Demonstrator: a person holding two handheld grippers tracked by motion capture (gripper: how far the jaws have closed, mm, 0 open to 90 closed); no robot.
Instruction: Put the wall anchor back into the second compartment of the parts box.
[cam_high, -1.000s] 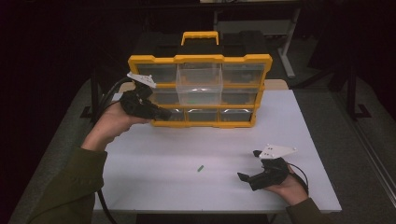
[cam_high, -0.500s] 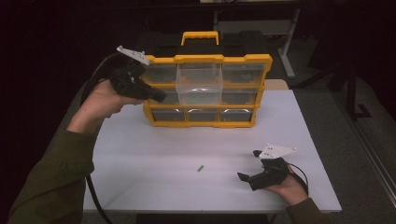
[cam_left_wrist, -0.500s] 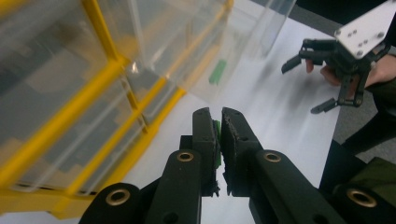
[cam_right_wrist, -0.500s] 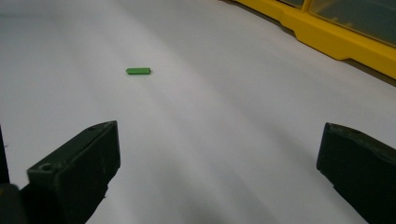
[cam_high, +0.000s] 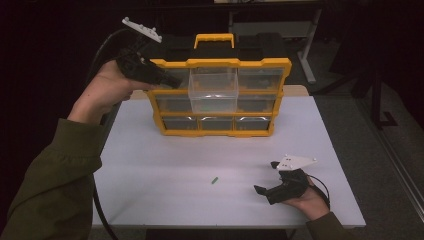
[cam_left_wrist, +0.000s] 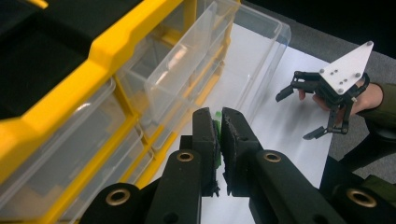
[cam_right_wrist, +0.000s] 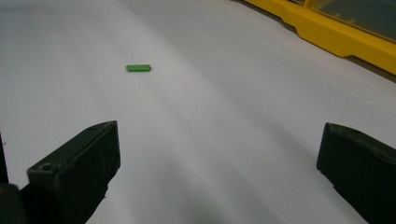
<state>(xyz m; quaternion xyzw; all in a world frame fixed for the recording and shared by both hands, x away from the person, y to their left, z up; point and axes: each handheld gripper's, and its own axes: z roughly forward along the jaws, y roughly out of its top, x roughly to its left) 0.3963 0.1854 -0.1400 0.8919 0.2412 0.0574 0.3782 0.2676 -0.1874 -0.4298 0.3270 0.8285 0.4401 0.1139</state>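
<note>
A yellow organizer (cam_high: 220, 64) with clear drawers stands upright at the back of the white table (cam_high: 150, 160). Its top middle drawer (cam_high: 212, 90) is pulled out. My left gripper (cam_high: 172, 80) hovers at the organizer's upper left corner, shut on a small green piece (cam_left_wrist: 217, 126) pinched between its pads, just above and left of the open drawer (cam_left_wrist: 243, 56). A second green piece (cam_high: 214, 180) lies flat on the table, seen ahead of my right gripper (cam_right_wrist: 219, 140) as a green bar (cam_right_wrist: 138, 68). My right gripper (cam_high: 266, 176) rests at the front right, open, nothing between its jaws.
The organizer's yellow base (cam_right_wrist: 336, 37) runs along the far right of the right gripper view. The right hand with its gripper (cam_left_wrist: 294, 116) shows beyond the drawer. A cable (cam_high: 97, 200) hangs off the table's left edge. Dark floor and table legs (cam_high: 310, 60) lie behind.
The left hand has lifted its gripper from the organizer's lower left drawers up to its top left corner. The right gripper has stayed put.
</note>
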